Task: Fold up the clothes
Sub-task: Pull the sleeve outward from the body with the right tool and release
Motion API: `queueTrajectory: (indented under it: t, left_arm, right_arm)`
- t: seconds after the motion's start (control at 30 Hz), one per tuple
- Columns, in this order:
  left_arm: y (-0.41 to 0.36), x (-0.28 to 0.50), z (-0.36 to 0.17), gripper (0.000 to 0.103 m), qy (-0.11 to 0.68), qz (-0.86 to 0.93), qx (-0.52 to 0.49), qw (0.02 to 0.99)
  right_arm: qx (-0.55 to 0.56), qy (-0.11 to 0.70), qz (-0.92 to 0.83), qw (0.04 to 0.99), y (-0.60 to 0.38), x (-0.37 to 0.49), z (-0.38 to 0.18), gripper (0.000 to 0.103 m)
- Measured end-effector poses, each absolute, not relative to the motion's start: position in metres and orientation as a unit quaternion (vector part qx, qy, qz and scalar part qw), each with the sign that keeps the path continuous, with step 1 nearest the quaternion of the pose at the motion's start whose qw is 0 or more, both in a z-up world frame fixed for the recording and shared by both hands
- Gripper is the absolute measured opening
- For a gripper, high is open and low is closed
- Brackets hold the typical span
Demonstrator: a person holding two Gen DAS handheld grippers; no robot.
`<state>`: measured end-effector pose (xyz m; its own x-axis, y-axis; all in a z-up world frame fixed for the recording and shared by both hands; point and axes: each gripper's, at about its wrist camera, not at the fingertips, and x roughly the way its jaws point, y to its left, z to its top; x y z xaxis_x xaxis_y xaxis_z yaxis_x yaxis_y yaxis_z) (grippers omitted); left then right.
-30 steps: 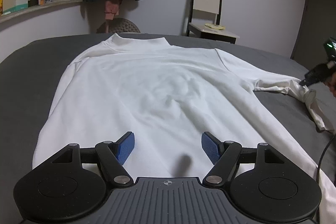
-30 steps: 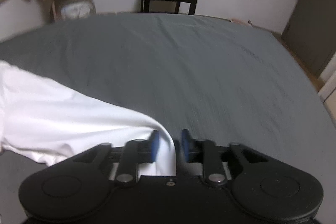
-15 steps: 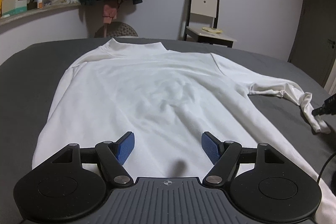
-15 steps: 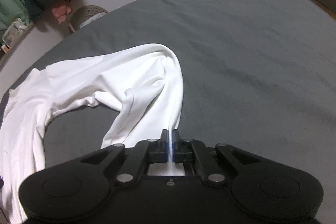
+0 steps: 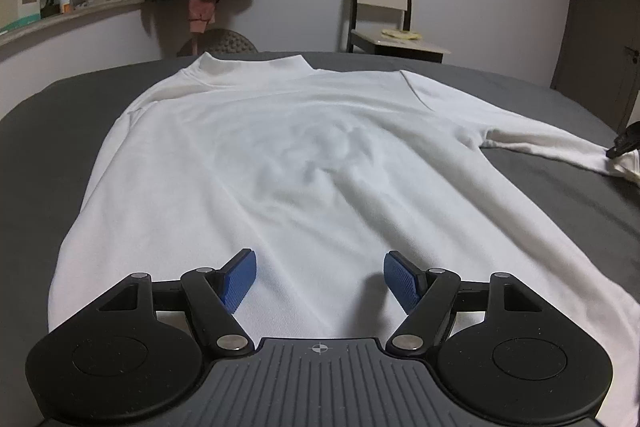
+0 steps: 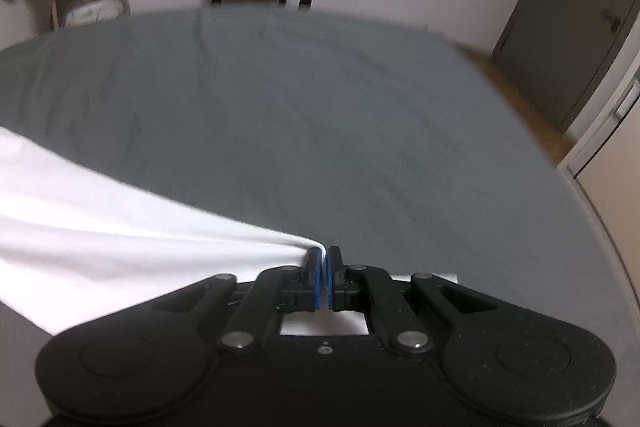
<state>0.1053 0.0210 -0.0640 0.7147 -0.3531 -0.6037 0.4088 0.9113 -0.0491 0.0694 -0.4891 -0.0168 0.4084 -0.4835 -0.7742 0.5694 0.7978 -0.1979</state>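
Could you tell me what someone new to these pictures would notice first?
A white shirt lies spread flat on a grey bed, collar toward the far wall. The left claw hangs open over the shirt's near hem, gripping nothing. The right claw is shut on the sleeve, which runs out taut across the bed.
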Motion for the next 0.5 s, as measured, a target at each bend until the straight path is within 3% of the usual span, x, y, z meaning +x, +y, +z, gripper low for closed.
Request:
queueTrajectory:
  t: [0.03, 0.1, 0.13, 0.5]
  left_arm:
    - [0.021, 0.105, -0.064, 0.072, 0.315, -0.207, 0.045, 0.925]
    - [0.021, 0.105, -0.064, 0.072, 0.315, -0.208, 0.047, 0.925]
    - [0.021, 0.105, -0.064, 0.072, 0.315, -0.208, 0.047, 0.925]
    - [0.018, 0.098, -0.062, 0.072, 0.311, -0.212, 0.058, 0.925]
  right_arm:
    - [0.051, 0.438, -0.317, 0.840, -0.489, 0.066, -0.017, 0.012]
    - [0.063, 0.423, -0.327, 0.843, -0.491, 0.054, -0.013, 0.037]
    - [0.071, 0.415, -0.334, 0.843, -0.493, 0.046, -0.011, 0.041]
    - [0.300, 0.312, -0.389, 0.814, -0.557, -0.034, -0.021, 0.042]
